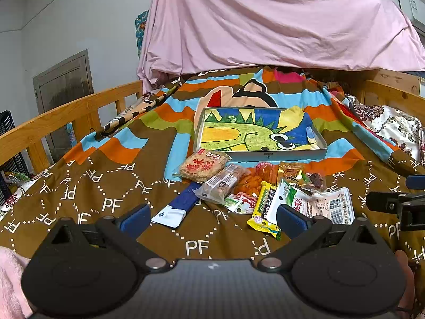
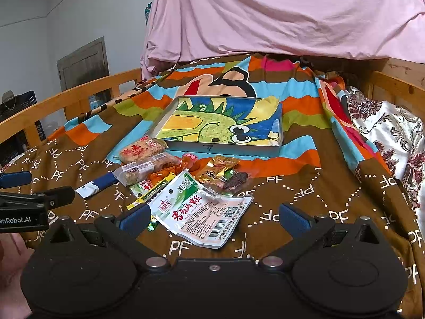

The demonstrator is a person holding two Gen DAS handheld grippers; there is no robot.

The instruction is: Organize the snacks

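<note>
A pile of snack packets lies on the brown patterned bedspread [image 1: 111, 186]: a rice cracker pack [image 1: 203, 166], a clear-wrapped bar [image 1: 221, 183], a blue-and-white packet [image 1: 176, 207], a yellow packet [image 1: 263, 212] and a white-green seaweed packet [image 2: 198, 210]. Behind them sits a shallow grey tray [image 1: 261, 155] lined with a dragon drawing; it also shows in the right wrist view [image 2: 225, 147]. My left gripper [image 1: 212, 220] is open and empty, just short of the pile. My right gripper [image 2: 212, 219] is open, its fingers on either side of the seaweed packet.
Wooden bed rails run along the left [image 1: 66, 114] and right [image 2: 398, 90]. A pink sheet [image 1: 265, 21] hangs behind the tray. A floral quilt [image 2: 393, 133] lies at the right. Black crates [image 1: 8, 143] stand beyond the left rail.
</note>
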